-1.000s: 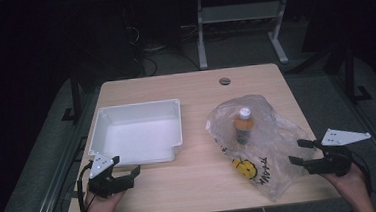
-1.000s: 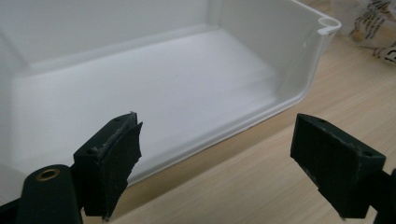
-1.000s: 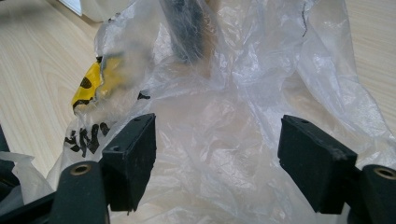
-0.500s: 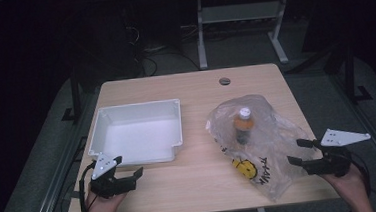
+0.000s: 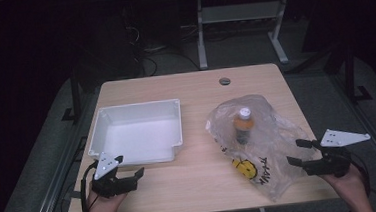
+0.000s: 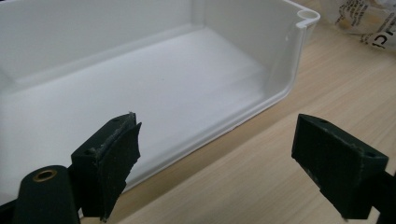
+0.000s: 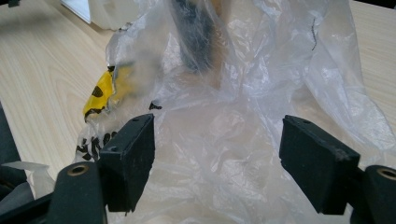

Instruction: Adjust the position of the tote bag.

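A clear plastic bag (image 5: pixel 264 146) with a yellow smiley print (image 5: pixel 244 168) lies on the right half of the wooden table (image 5: pixel 195 88). Inside it lies a small bottle (image 5: pixel 243 124) with a white cap and orange label. My right gripper (image 5: pixel 299 153) stands open at the bag's right edge, its jaws over the crumpled plastic (image 7: pixel 219 140). A white bin (image 5: pixel 137 132) sits empty on the left half. My left gripper (image 5: pixel 130 167) is open at the bin's near left corner, with the bin's low front wall (image 6: pixel 243 116) just ahead of its jaws.
A round cable hole (image 5: pixel 224 81) marks the table's far edge. Beyond the table stand the legs of a metal frame (image 5: pixel 200 30) on a dark floor with cables. Bare wood lies between the bin and the bag.
My left gripper has slid slightly right along the table's front. The right gripper has barely shifted. Bag, bottle and bin have not moved.
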The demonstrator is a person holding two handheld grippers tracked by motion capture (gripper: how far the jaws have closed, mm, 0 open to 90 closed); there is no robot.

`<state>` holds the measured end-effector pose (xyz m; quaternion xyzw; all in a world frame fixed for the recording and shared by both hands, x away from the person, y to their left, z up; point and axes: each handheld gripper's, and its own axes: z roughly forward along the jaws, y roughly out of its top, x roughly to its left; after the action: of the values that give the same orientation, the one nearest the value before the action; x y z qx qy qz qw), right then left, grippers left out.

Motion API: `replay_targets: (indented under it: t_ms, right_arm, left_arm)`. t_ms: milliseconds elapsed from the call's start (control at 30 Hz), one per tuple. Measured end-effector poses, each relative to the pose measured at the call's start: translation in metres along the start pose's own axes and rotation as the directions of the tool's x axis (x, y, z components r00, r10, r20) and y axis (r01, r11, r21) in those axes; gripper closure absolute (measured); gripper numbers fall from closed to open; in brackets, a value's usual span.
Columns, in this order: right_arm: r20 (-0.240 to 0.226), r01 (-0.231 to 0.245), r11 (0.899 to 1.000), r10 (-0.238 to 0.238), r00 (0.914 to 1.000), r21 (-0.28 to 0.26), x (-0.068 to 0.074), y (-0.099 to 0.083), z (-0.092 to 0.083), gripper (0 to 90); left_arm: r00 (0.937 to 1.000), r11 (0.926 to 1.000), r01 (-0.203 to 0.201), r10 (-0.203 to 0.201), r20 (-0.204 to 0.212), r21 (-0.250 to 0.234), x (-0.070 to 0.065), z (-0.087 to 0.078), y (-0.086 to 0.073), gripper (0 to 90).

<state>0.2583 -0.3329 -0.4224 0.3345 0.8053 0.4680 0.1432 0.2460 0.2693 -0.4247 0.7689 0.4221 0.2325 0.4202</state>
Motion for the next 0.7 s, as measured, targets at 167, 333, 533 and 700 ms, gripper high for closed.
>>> replay_targets:
  t_ms: [167,333,533,700]
  right_arm:
    - [0.002,0.004,1.000,-0.004,1.0000,-0.004,0.0006,0.0002,-0.0002,26.0]
    - [0.001,-0.005,1.000,0.005,1.0000,-0.005,0.0003,-0.0006,-0.0002,25.9]
    - [-0.004,0.002,1.000,-0.002,1.0000,-0.004,0.0023,0.0004,0.0015,25.9]
    - [-0.011,0.001,1.000,-0.001,0.9999,0.000,0.0021,-0.0003,0.0020,25.9]
  left_arm:
    - [0.9999,0.9999,-0.012,0.012,0.009,0.007,-0.0008,0.0013,0.0006,14.4]
    - [0.9997,0.9998,-0.018,0.018,0.016,0.000,-0.0019,0.0004,0.0019,14.4]
    - [0.9990,0.9992,-0.041,0.041,0.019,-0.002,-0.0061,0.0004,0.0046,14.4]
    - [0.9977,0.9982,-0.060,0.060,0.032,-0.001,-0.0094,0.0007,0.0073,14.4]
